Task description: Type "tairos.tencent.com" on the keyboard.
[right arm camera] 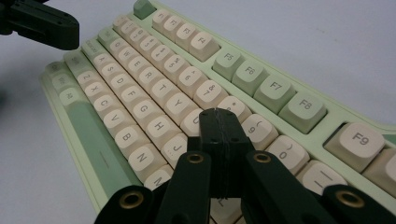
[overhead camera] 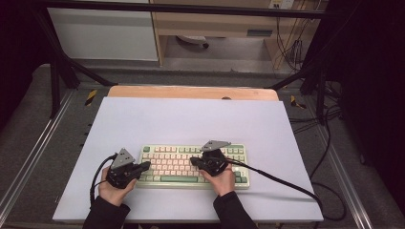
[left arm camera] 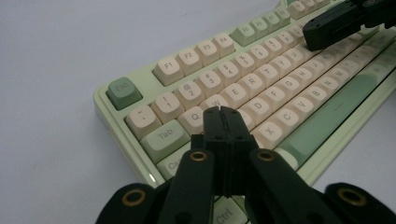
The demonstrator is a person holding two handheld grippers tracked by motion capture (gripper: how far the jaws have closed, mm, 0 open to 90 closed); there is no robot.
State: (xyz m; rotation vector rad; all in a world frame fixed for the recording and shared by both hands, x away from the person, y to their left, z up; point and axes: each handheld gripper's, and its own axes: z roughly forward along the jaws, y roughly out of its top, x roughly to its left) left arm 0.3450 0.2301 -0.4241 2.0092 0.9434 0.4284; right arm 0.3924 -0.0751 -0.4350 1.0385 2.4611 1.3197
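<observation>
Green-and-cream keyboard (overhead camera: 193,166) at lower centre on the white bench (overhead camera: 191,119). Left claw (left arm camera: 221,112) clenched above its left-end keys; right claw (right arm camera: 217,113) clenched over the middle keys, both empty.

Lab recording bay, black metal frame (overhead camera: 57,71), loose cables (overhead camera: 291,47), white tabletop (overhead camera: 191,119)
</observation>
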